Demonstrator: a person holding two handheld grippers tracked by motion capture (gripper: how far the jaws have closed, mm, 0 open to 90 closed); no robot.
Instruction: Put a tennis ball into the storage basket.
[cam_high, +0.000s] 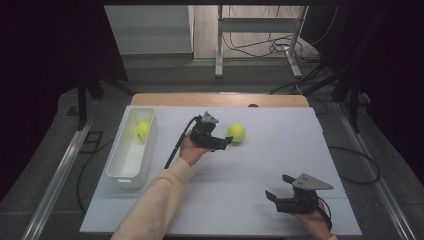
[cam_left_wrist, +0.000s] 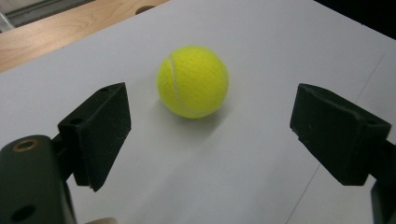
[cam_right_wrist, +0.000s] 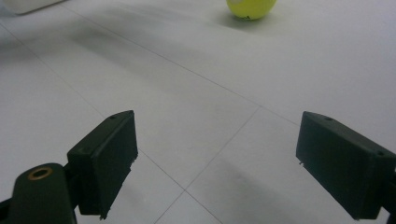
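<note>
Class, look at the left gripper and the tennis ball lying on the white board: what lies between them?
Nothing: in the left gripper view, bare white board runs from the open left gripper to the tennis ball, which lies just ahead, untouched.

The tennis ball looks fuzzy felt, matt. Beneath it the white surface is smooth and matt; beyond lies bare wood. Left claw pads look rough, foamy.
</note>
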